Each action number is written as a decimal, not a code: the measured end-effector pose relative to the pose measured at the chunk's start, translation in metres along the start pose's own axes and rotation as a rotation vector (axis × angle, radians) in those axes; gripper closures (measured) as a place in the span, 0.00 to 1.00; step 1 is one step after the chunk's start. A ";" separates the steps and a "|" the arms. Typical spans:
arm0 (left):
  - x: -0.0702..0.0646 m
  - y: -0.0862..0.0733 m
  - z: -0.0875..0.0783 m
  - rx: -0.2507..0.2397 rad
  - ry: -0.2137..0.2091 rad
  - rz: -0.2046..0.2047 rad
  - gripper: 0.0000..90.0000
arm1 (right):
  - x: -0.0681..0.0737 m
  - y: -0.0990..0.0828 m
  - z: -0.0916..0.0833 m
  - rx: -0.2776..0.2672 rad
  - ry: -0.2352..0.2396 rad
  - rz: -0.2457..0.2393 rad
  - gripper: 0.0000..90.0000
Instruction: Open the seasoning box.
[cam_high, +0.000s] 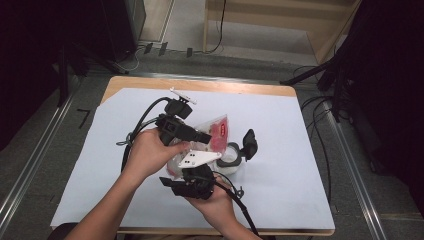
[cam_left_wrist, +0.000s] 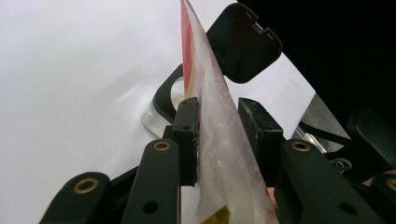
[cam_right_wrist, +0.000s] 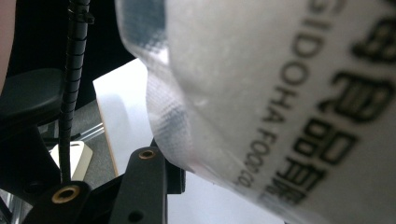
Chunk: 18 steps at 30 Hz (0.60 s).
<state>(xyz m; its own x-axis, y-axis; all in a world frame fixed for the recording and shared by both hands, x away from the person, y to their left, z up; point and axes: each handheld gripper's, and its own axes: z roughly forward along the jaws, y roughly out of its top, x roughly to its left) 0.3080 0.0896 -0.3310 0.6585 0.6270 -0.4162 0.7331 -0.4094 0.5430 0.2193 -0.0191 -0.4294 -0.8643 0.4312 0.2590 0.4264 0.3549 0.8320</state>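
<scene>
My left claw (cam_left_wrist: 218, 128) pinches the clear plastic bag (cam_left_wrist: 219, 154) w/ red print, edge-on btwn both pads, held above the white table sheet (cam_high: 280, 130). Container (cam_high: 231, 156) w/ black flip lid stands just beyond the bag. My right claw (cam_high: 187, 185) sits under the bag's lower end; can't tell if it's gripping.

Packet (cam_left_wrist: 219, 140) is translucent, slightly frosted plastic film with glossy red print; the container (cam_high: 231, 159) has clear plastic walls and a matt black plastic lid (cam_left_wrist: 243, 42); the table cover (cam_high: 280, 150) looks smooth, matt white paper.
</scene>
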 end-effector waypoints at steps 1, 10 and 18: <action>0.000 0.000 0.000 -0.001 -0.001 0.000 0.78 | 0.000 0.000 0.000 0.000 0.000 0.000 0.71; 0.000 0.000 0.000 0.000 0.001 0.006 0.78 | 0.000 0.000 0.000 -0.001 -0.003 -0.001 0.71; -0.001 0.000 0.000 0.000 0.004 0.009 0.78 | 0.000 0.000 0.000 -0.001 -0.003 -0.001 0.71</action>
<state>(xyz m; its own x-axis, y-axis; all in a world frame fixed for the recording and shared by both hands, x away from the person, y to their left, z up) 0.3076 0.0891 -0.3309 0.6639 0.6264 -0.4084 0.7275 -0.4146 0.5467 0.2190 -0.0192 -0.4295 -0.8642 0.4330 0.2564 0.4249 0.3549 0.8327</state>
